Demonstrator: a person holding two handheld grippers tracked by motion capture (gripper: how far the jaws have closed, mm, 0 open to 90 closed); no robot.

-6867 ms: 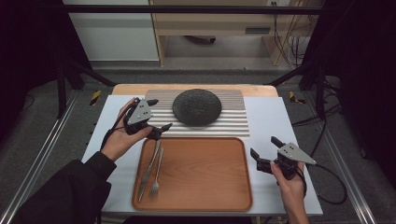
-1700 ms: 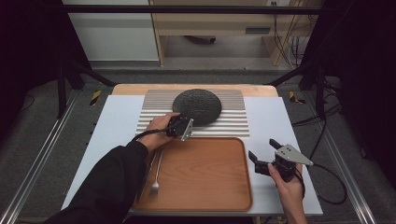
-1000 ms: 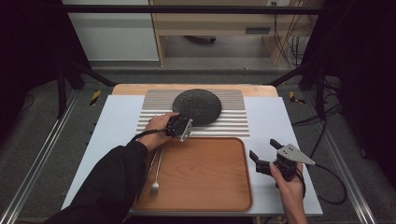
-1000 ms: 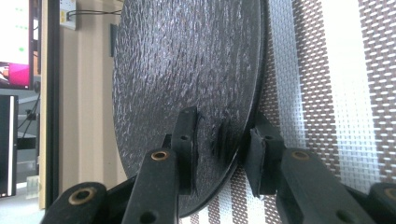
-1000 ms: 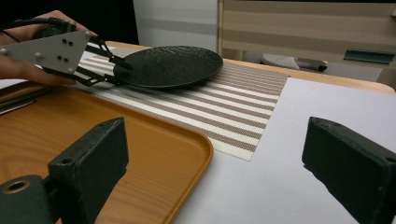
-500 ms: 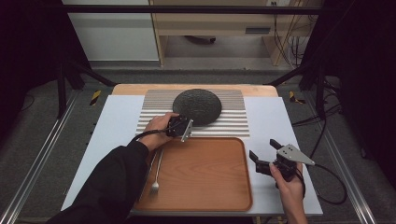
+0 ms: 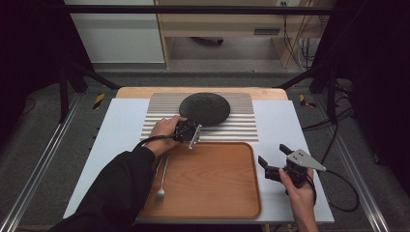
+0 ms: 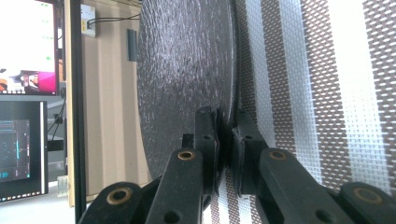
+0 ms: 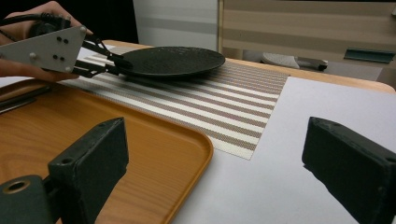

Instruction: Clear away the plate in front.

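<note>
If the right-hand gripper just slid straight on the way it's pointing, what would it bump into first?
Probably the striped placemat: the right gripper, fingers wide open, points over bare white table toward its near corner. Beyond it lies the black plate, though depth is hard to judge.

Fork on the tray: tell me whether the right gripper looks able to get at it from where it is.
Probably yes. The right gripper is open beside the tray, whose wood between it and the fork is bare. The left forearm beside the fork may crowd the approach.
</note>
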